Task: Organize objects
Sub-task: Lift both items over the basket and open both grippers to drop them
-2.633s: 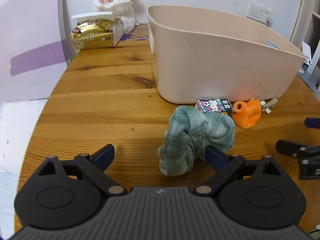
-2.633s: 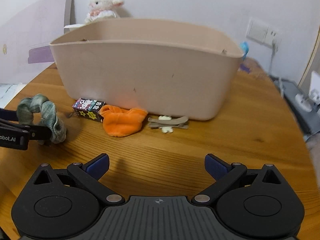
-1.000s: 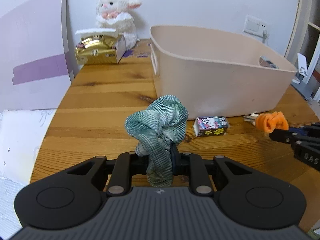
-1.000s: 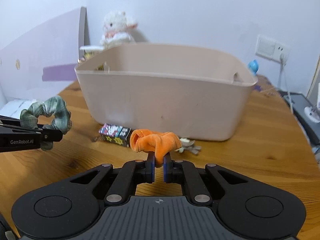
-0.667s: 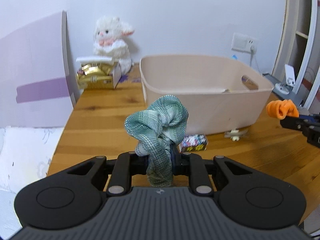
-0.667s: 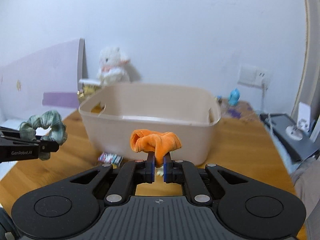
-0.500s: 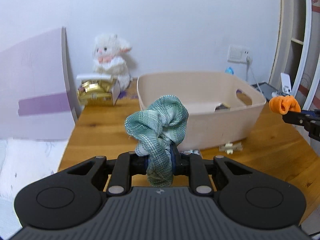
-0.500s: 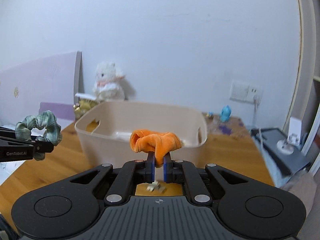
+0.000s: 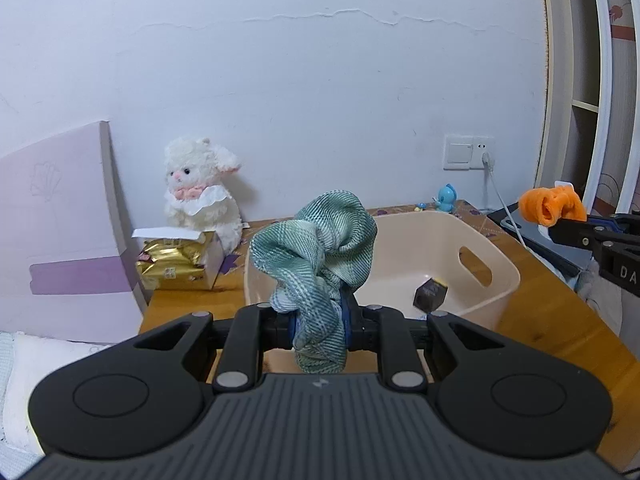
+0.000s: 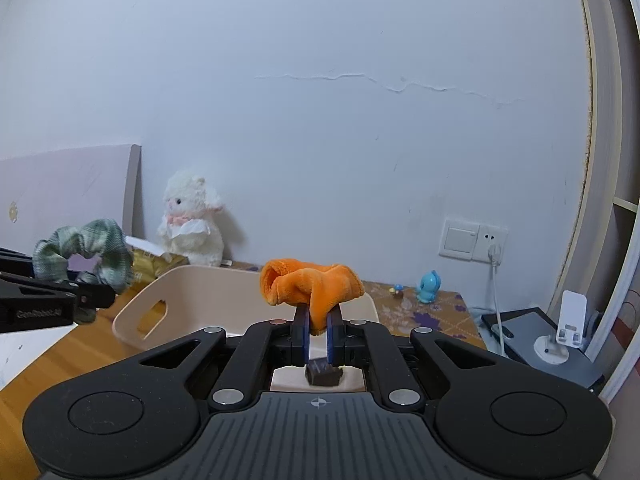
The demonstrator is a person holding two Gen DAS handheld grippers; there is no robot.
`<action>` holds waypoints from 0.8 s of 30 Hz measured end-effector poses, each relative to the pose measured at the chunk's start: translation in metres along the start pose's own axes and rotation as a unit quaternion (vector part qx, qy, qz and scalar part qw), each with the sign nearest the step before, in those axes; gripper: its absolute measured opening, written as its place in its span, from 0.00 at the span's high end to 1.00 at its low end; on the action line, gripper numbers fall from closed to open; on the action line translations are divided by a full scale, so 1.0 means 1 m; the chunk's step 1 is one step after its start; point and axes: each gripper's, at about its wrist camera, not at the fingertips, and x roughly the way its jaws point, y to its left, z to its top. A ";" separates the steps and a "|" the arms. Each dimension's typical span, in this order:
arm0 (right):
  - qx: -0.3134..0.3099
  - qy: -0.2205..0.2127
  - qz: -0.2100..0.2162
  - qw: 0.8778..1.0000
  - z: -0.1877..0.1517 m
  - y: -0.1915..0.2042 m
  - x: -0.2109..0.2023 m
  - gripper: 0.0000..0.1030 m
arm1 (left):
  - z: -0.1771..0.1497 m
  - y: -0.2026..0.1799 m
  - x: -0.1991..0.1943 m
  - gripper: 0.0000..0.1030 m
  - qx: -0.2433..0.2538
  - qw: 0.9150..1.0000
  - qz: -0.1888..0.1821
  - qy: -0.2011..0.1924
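Left gripper [image 9: 320, 322] clamps green scrunchie [image 9: 316, 248], right gripper [image 10: 318, 334] clamps orange cloth [image 10: 310, 282]; you hold both above bin [image 9: 496, 264], drops left.

Home bedroom; plush lamb [image 9: 200, 196] against white wall; tissue box [image 9: 180, 264] beside it; wooden table [image 9: 560, 320]; wall socket [image 9: 468, 152].

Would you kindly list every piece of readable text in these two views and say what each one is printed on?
"GenRobot.AI", blurred but legible, on the black side of the left gripper, seen in the right wrist view.
"DA", cut off by the frame edge, on the black body of the right gripper, seen in the left wrist view.
The label on the gold foil packet is too small to read.
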 end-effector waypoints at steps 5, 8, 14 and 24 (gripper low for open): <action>0.006 0.006 0.001 1.000 0.004 -0.008 0.027 0.93 | 0.009 -0.010 0.033 0.78 0.008 1.000 0.009 0.009; 0.001 0.008 -0.003 1.000 0.004 -0.011 0.044 0.93 | 0.011 -0.015 0.058 0.78 0.008 1.000 0.015 0.025; 0.007 0.040 0.002 0.999 -0.003 -0.010 0.085 0.93 | 0.006 -0.019 0.115 0.78 0.007 0.997 0.029 0.066; 0.001 0.128 0.010 0.992 -0.030 -0.002 0.150 0.92 | -0.008 -0.018 0.170 0.76 0.017 0.990 0.031 0.133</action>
